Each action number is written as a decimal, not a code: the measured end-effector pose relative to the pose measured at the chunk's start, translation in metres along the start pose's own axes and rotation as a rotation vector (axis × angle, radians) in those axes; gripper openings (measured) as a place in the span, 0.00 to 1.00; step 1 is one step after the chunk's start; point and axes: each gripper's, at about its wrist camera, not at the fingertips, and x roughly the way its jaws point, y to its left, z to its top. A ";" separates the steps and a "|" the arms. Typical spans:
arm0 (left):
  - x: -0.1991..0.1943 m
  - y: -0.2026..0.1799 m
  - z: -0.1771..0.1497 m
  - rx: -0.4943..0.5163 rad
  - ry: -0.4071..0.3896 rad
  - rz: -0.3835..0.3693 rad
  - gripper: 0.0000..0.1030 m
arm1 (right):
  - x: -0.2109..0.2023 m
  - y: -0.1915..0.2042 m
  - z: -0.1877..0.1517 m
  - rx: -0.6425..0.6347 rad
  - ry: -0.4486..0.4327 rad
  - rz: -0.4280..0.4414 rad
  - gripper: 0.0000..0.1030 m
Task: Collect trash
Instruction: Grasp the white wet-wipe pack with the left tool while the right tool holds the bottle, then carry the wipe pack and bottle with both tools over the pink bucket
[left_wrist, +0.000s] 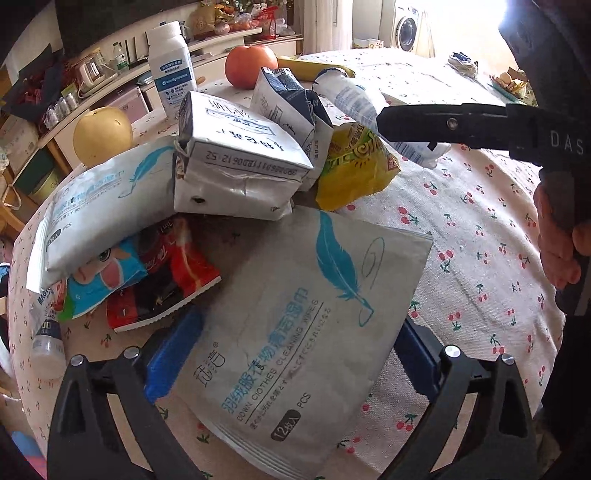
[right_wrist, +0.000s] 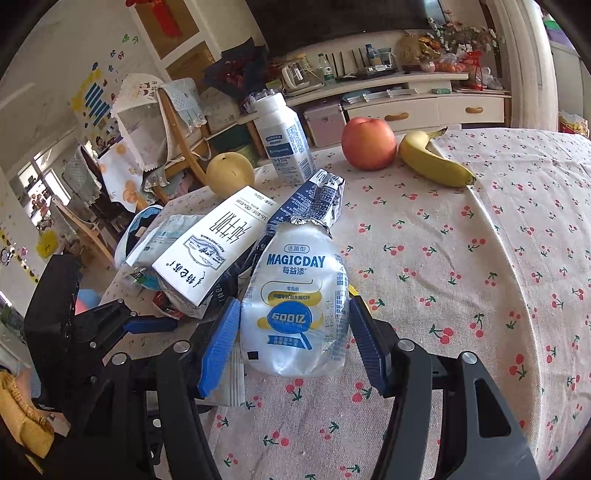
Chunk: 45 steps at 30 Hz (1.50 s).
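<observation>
My left gripper (left_wrist: 295, 354) is shut on a grey wipes packet (left_wrist: 295, 332) with a teal feather print, its blue pads against the packet's two side edges. Beyond it lies a heap of trash: white milk cartons (left_wrist: 236, 147), a dark blue carton (left_wrist: 284, 99), a yellow snack wrapper (left_wrist: 354, 166), a second wipes packet (left_wrist: 107, 206) and a red wrapper (left_wrist: 166, 280). My right gripper (right_wrist: 295, 343) is shut on a crushed MAGICDAY bottle (right_wrist: 295, 295), beside the milk carton (right_wrist: 207, 251). In the left wrist view one finger (left_wrist: 443, 125) crosses in front of that bottle (left_wrist: 351, 96).
The round table has a cherry-print cloth (right_wrist: 480, 258). At its far side are a pear (right_wrist: 229, 173), a tall white bottle (right_wrist: 284, 140), an apple (right_wrist: 367, 142) and a banana (right_wrist: 432, 158). A small bottle (left_wrist: 48, 350) lies near the left edge. A chair and shelves stand behind.
</observation>
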 end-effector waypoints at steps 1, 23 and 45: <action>-0.005 -0.004 -0.005 -0.001 -0.013 0.001 0.87 | 0.000 0.001 0.000 -0.004 0.000 -0.003 0.60; -0.059 -0.025 -0.046 -0.282 -0.137 0.057 0.17 | -0.025 0.019 -0.023 -0.046 -0.019 0.008 0.59; -0.140 0.085 -0.110 -0.708 -0.413 0.015 0.10 | -0.014 0.137 -0.032 -0.136 0.025 0.150 0.59</action>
